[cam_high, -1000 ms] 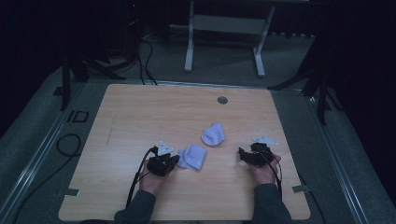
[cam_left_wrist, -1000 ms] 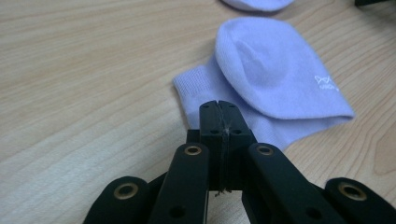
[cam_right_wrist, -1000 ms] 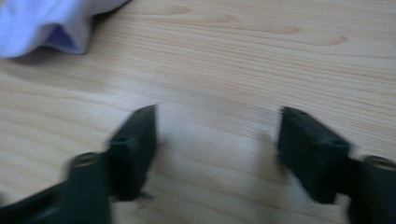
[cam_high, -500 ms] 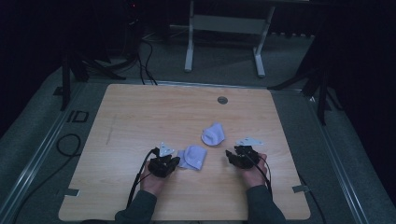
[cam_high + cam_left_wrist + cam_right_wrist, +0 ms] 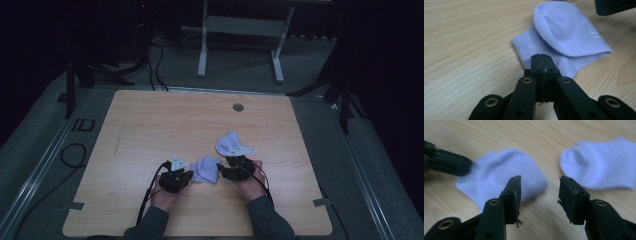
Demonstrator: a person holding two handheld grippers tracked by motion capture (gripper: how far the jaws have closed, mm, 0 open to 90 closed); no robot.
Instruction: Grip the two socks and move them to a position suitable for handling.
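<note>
A lilac sock lies folded on the wooden table between my two grippers. My left gripper is shut, its tips pinching the sock's near edge. My right gripper is open, low over the table, with the sock's rounded end just ahead of its left jaw. A second lilac sock lies a little farther back and to the right. In the right gripper view the left gripper touches the first sock's far side.
A round grommet sits near the table's far edge. Cables trail from both grippers toward the near edge. Bare wood stretches to the left and back of the table. A metal frame stands on the floor beyond it.
My right gripper has moved left, from beside the table's right part to the right edge of the nearer sock. The left gripper and both socks have stayed put.
</note>
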